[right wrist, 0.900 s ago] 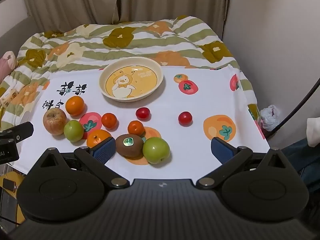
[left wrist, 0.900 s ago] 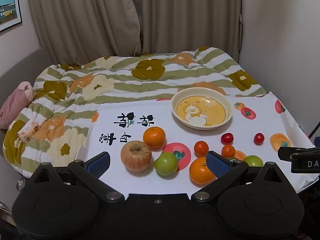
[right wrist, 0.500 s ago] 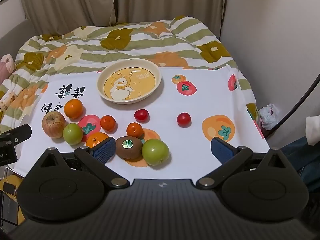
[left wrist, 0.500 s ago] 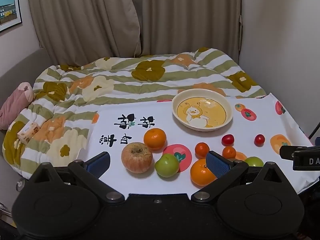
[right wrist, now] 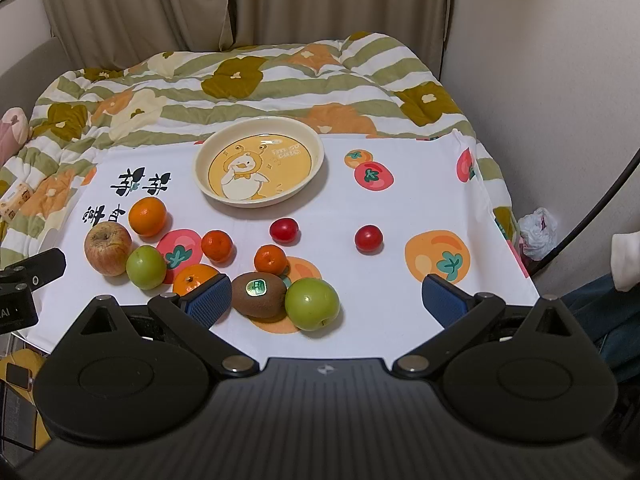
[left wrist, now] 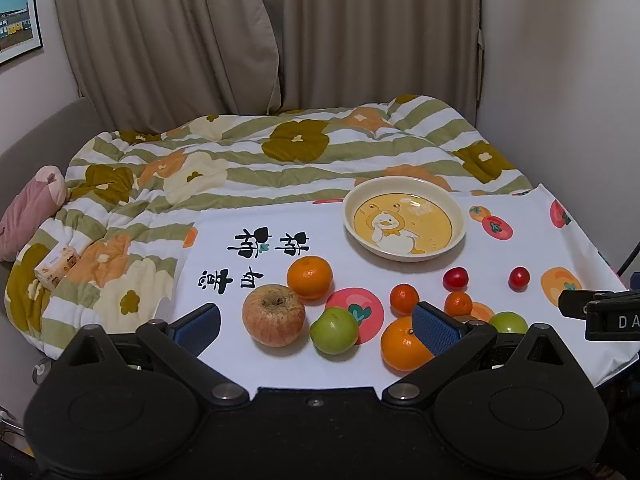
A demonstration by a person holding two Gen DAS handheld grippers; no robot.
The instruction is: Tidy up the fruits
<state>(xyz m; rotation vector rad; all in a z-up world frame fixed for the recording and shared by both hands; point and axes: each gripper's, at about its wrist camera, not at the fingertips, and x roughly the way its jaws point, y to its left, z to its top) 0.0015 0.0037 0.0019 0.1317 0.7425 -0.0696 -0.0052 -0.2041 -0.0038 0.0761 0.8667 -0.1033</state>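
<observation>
As before, both claws wide, fruit untouched

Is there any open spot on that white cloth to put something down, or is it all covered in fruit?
The plate holds nothing. Bare cloth lies right of the kiwi and the green apple beside it, toward the cloth's right edge, past the lone cherry tomato. The left side is crowded: red apple, oranges and small green fruit sit close together.

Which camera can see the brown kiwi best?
The right wrist view. There the kiwi lies whole, sticker up, just ahead of the open right gripper. In the left wrist view it is hidden behind that gripper's finger.
</observation>
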